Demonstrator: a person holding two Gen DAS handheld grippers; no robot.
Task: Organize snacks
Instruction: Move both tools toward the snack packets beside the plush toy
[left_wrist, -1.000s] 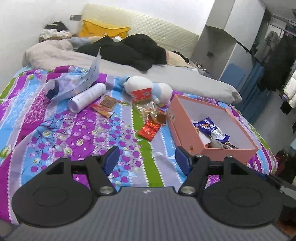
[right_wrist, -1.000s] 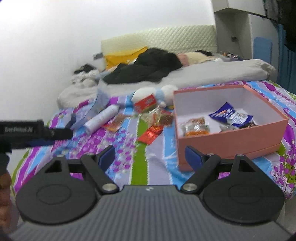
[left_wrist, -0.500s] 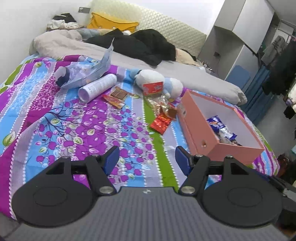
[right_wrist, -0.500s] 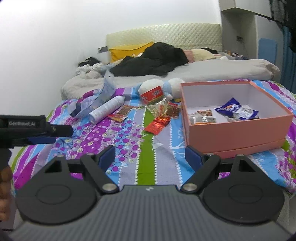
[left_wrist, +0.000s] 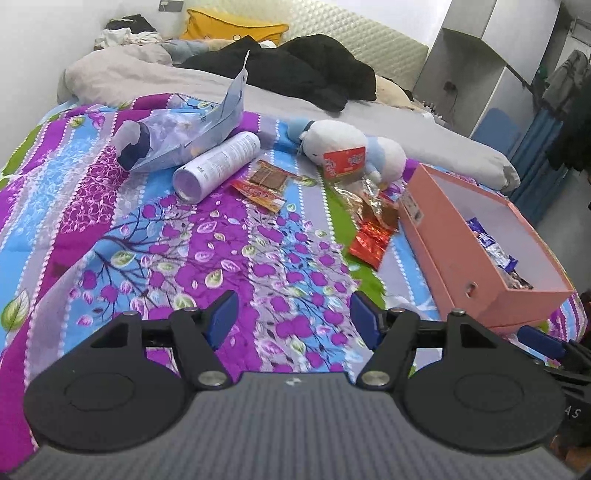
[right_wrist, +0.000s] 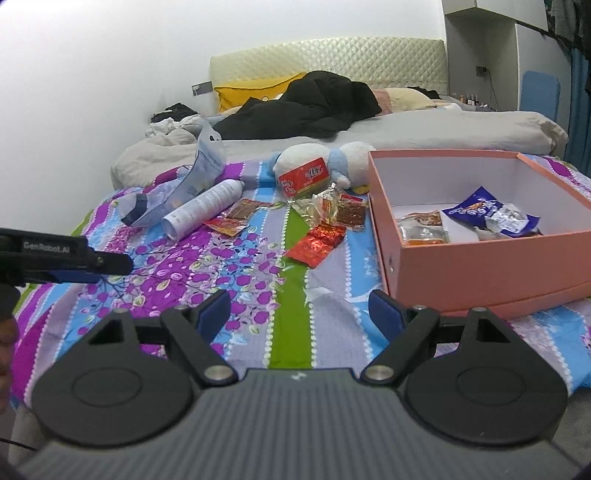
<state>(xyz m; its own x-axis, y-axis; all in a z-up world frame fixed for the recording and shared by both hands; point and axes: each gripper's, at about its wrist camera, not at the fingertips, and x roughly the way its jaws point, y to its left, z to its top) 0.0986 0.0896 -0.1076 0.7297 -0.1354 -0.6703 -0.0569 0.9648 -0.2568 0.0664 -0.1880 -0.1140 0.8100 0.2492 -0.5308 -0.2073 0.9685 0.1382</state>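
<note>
Left gripper (left_wrist: 289, 316) and right gripper (right_wrist: 299, 314) both spread wide, gripping nothing, just hovering over the floral bedspread (left_wrist: 155, 236). Further out, red snack packet (right_wrist: 316, 245) lying loose just left of the pink box (right_wrist: 480, 266), blue packet (right_wrist: 484, 212) already inside.

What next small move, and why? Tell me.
Probably ease the open right gripper forward to the red foil packet. It lies loose on the bedspread, nearest the jaws and just left of the pink box, which already holds snacks.
</note>
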